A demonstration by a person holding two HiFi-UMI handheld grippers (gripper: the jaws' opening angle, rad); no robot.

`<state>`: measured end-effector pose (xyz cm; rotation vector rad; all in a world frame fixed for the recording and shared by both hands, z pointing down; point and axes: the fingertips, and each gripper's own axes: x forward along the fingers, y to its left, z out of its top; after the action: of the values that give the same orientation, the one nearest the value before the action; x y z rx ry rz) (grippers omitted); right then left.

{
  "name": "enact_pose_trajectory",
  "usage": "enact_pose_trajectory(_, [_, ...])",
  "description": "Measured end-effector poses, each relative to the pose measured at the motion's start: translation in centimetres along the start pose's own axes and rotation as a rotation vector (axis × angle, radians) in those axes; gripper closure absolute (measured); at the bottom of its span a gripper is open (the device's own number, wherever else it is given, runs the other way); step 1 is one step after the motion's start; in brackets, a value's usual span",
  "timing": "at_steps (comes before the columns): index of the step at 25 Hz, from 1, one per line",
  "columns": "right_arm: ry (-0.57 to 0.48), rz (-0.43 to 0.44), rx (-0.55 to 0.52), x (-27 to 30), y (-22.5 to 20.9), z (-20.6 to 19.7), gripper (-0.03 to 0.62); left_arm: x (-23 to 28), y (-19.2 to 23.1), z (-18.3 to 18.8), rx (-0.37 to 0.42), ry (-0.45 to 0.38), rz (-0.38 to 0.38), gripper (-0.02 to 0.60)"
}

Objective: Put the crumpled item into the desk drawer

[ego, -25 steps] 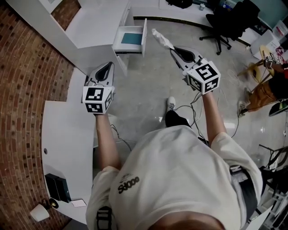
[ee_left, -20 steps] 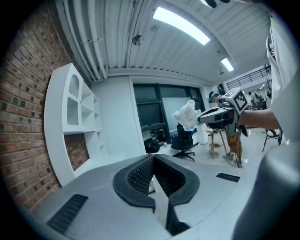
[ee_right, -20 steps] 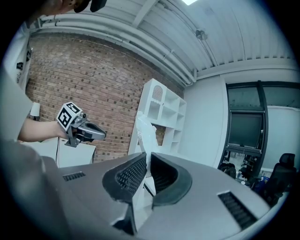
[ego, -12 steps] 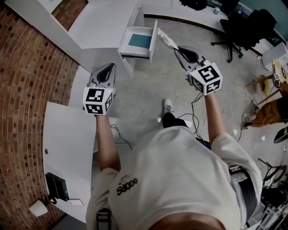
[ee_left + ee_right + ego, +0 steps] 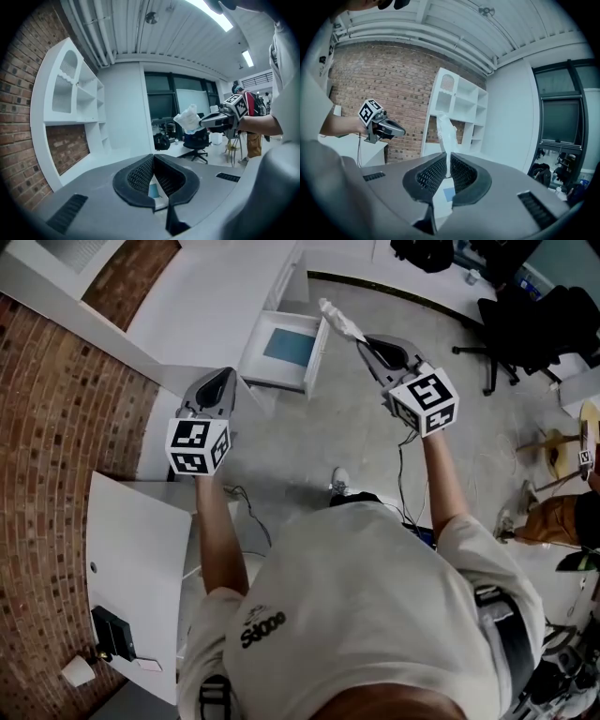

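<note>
1. Concrete floor (image 5: 319, 442) fills the middle of the head view, with a brick wall (image 5: 56, 399) at left. White bench (image 5: 216, 296) runs along that wall. Its drawer (image 5: 317, 351) is pulled out, and its bottom shows blue.
2. On the person's right, the right hand-held gripper (image 5: 361, 339) has its jaws set narrow and clamped on the crumpled item (image 5: 339, 321), a white papery wad.
3. Right gripper view: the ribbed pads (image 5: 432, 174) press the wad from both sides. Most of it stands up past the jaw tips.
4. Position of the crumpled item: in the air, outside the drawer. In the head view it lies just beside the far corner of the drawer's front panel. Contact with the panel cannot be told.
5. On the other side, the left hand-held gripper (image 5: 223, 376) has its jaws closed tip to tip with nothing between them. It is held near the bench edge, left of the drawer.
6. Black office chair (image 5: 525, 324) stands at far right, well apart from the drawer.
</note>
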<state>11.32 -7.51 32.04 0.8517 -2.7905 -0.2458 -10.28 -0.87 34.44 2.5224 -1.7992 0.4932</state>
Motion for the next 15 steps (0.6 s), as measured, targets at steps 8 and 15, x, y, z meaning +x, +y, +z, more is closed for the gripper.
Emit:
enact_pose_trajectory(8, [0.022, 0.034, 0.044, 5.0, -8.2, -3.1, 0.569, 8.7, 1.5, 0.9, -0.026, 0.038, 0.033, 0.563])
enact_pose_trajectory(15, [0.041, 0.056, 0.042, 8.7, -12.1, -4.8, 0.569, 13.0, 2.7, 0.2, -0.050, 0.075, 0.038, 0.563])
